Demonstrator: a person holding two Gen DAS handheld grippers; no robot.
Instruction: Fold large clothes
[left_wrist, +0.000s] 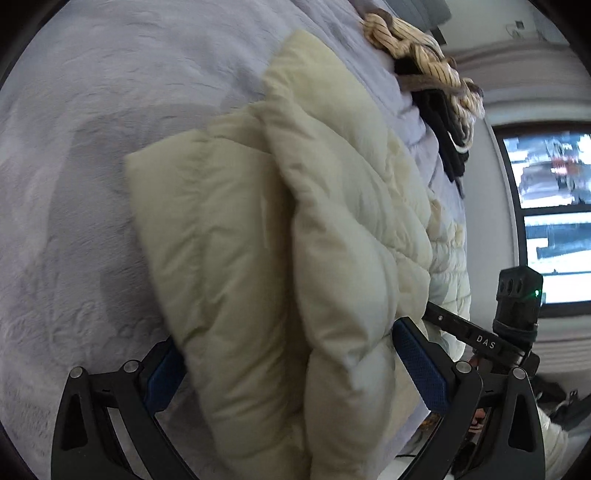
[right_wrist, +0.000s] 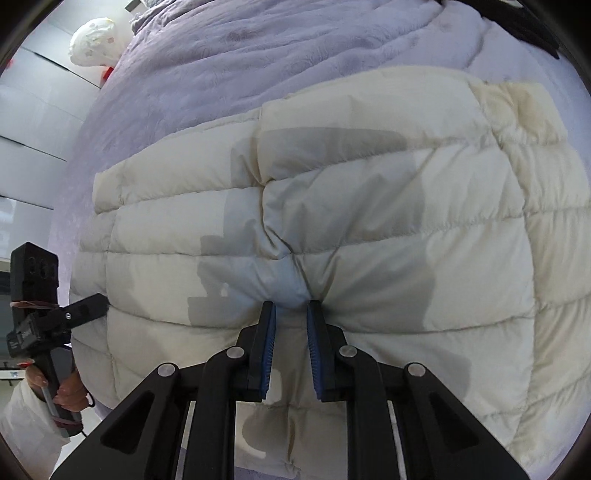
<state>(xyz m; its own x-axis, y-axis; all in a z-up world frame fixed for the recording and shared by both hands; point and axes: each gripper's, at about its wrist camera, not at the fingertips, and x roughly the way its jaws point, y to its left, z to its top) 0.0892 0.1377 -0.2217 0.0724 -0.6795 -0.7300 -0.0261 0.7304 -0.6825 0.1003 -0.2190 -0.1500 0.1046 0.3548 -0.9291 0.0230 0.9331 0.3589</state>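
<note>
A cream quilted puffer jacket lies folded on a lavender blanket. My right gripper is shut on a pinched fold of the jacket near its front edge. In the left wrist view the jacket bulges between the wide-set blue pads of my left gripper, which stands open around the thick folded layers. The left gripper also shows in the right wrist view at the jacket's left edge. The right gripper shows in the left wrist view behind the jacket.
A heap of striped beige and black clothes lies on the blanket at the far end. A window is to the right. A white bundle sits beyond the bed's far left corner.
</note>
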